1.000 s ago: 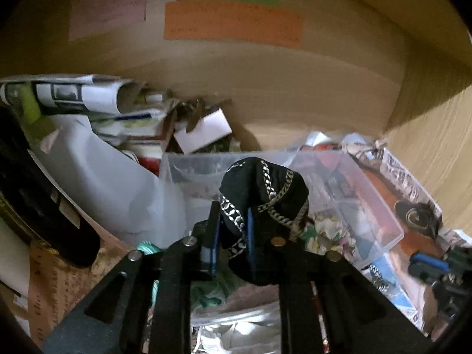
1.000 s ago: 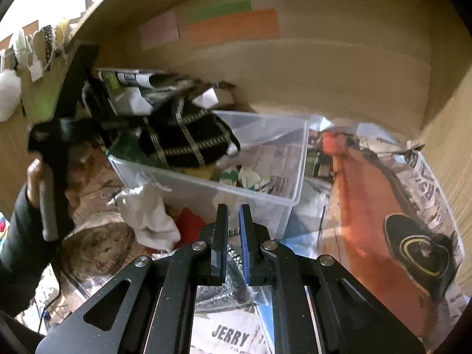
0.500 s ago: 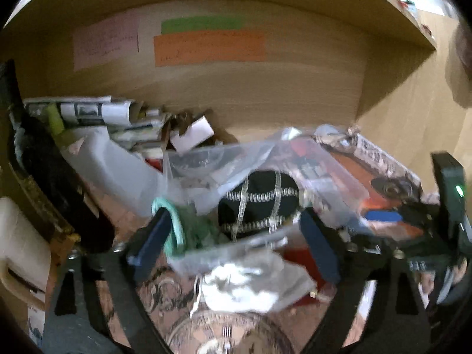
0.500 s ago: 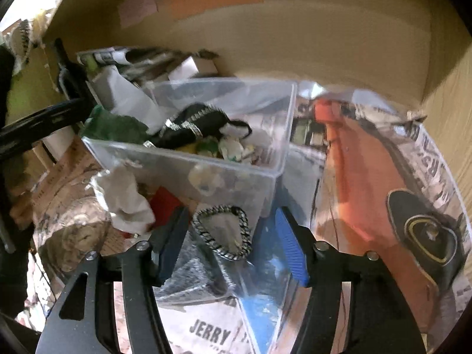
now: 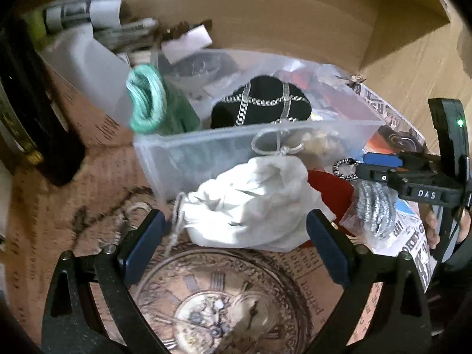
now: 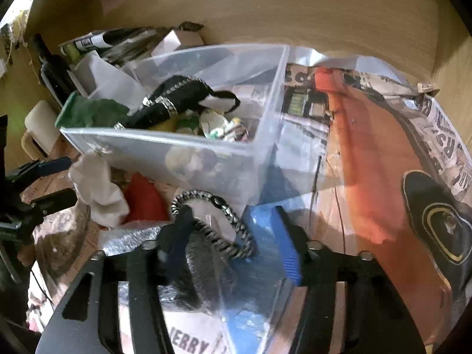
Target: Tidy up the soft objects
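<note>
Fingers of the left gripper (image 5: 233, 247) stand wide apart, holding nothing; a white pouch (image 5: 253, 203) lies between their tips; at twelve o'clock the clear bin (image 5: 236, 138) holds a black chain-print cloth (image 5: 261, 106); a green cloth (image 5: 177, 112) hangs over its rim at eleven; the bin's lower contents blur; the right gripper (image 6: 233, 236) is also spread wide, straddling a braided loop (image 6: 215, 224) on a plastic bag (image 6: 250, 292).

A dark bottle (image 5: 38, 112) stands beside rolled newspapers (image 5: 73, 14) against the wooden wall (image 6: 295, 14).
</note>
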{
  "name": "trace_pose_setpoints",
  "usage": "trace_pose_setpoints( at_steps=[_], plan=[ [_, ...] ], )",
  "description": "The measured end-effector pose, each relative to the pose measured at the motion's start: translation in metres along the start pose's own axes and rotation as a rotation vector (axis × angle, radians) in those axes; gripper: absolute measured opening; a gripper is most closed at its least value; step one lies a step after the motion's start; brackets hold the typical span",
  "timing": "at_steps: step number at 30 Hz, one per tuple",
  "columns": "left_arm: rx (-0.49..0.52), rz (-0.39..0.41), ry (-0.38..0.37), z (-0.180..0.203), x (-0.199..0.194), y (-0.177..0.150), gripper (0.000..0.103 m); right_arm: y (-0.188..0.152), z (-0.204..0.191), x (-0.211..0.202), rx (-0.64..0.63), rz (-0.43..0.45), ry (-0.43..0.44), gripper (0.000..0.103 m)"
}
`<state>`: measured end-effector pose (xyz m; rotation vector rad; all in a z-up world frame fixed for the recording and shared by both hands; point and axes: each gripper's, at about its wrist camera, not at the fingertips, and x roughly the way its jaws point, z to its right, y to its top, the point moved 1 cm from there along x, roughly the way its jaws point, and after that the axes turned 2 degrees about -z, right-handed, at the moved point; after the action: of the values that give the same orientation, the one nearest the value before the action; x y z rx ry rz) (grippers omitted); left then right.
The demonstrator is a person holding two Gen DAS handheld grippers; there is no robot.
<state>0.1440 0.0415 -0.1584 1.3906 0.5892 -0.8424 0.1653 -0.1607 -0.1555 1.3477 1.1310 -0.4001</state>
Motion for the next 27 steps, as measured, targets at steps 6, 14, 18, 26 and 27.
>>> trace_pose_setpoints(
  at_steps=[6,14,18,26,27],
  plan=[
    [0.024,-0.014,-0.01,0.018,0.015,-0.001,0.097,-0.005,-0.009,-0.002,-0.089,0.013,-0.064,0.032],
    [0.015,-0.007,-0.031,0.023,0.017,-0.005,0.054,-0.015,-0.004,-0.015,-0.093,0.051,-0.122,0.013],
    [0.01,0.014,-0.044,0.02,0.003,-0.011,0.028,-0.02,-0.002,-0.027,-0.067,0.084,-0.142,0.011],
    [0.028,0.119,-0.016,0.021,-0.047,-0.015,0.023,-0.022,-0.004,-0.065,-0.043,0.189,-0.174,0.011],
    [0.037,0.14,-0.008,0.022,-0.056,-0.014,0.023,-0.022,-0.006,-0.071,-0.044,0.206,-0.178,0.011]
  ],
)
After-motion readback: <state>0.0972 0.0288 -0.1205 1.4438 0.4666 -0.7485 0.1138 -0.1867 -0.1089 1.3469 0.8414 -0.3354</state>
